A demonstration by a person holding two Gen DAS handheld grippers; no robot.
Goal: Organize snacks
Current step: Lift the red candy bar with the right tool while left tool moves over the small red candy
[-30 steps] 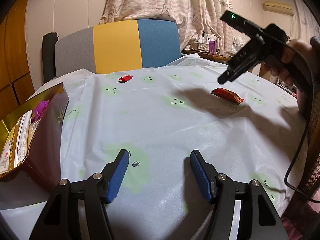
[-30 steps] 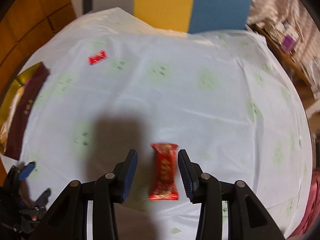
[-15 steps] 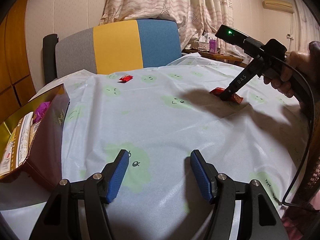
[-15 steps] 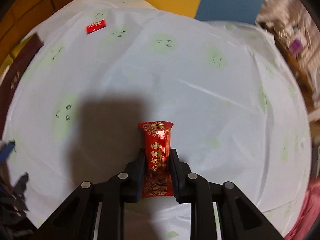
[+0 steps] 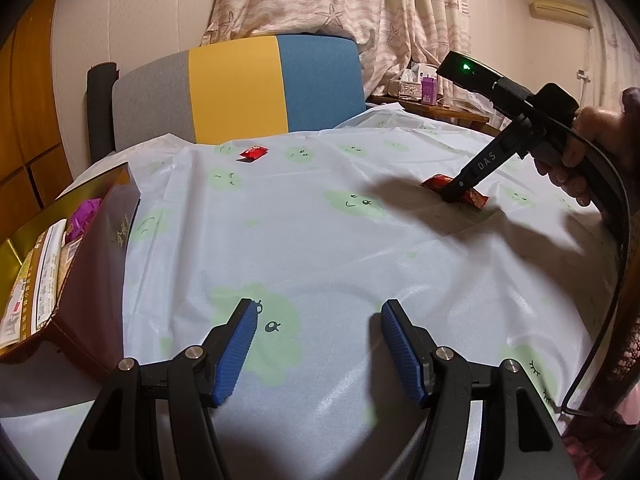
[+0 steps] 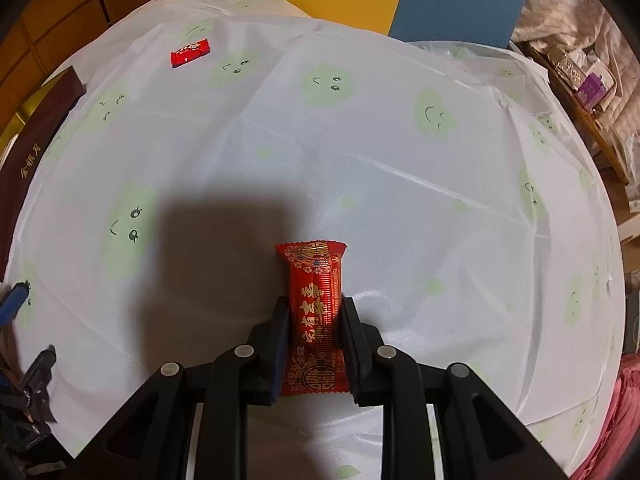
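The right gripper (image 6: 313,316) has just closed on the long red snack (image 6: 316,300), which a second ago lay loose between its parted fingers; the wrapper is now pinched along its sides, its far end sticking out past the tips, seemingly still on the tablecloth (image 6: 380,152) toward the table's right side. The left gripper (image 5: 318,350) hovers wide apart and empty near the front edge. A small red snack (image 5: 253,152) waits near the far edge, and the box (image 5: 60,248) sits at the left edge, partly filled. With the grip secured, lifting toward the box looks next.
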